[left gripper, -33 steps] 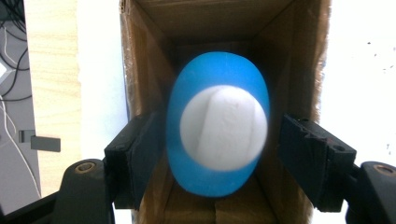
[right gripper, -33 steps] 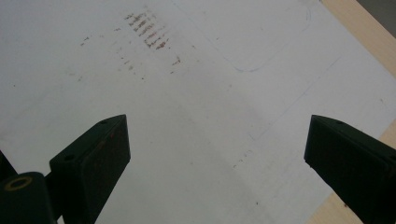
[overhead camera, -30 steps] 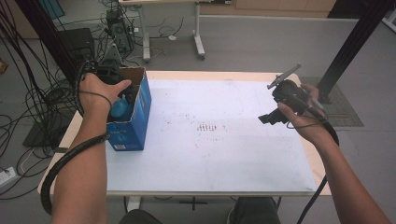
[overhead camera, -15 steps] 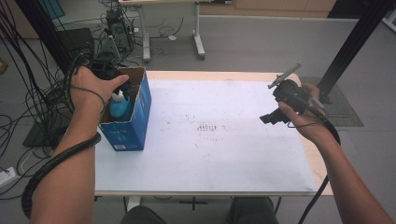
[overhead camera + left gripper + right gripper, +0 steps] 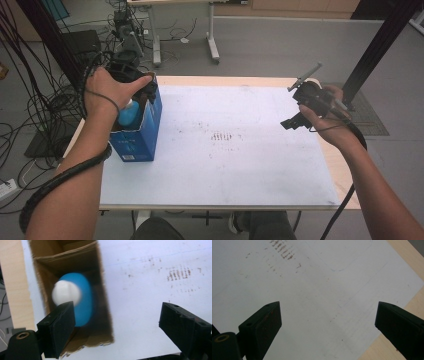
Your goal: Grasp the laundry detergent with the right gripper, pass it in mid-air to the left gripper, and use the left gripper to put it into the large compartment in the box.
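Observation:
A blue cardboard box stands open-topped at the table's left edge. Inside it stands a blue bottle with a white cap. My left gripper hovers just above the box's mouth. Its jaws have just been opening, and in the left gripper view they stand wide apart with nothing pressed between them; the bottle lies below, behind the left jaw. My right gripper hangs over the table's right side, open and empty.
A white sheet with faint dark marks covers most of the wooden table. Cables and equipment crowd the floor to the left. A desk frame stands beyond the far edge.
My left hand has risen out of the box and its jaws have parted, leaving the bottle inside. The right hand has stayed put.

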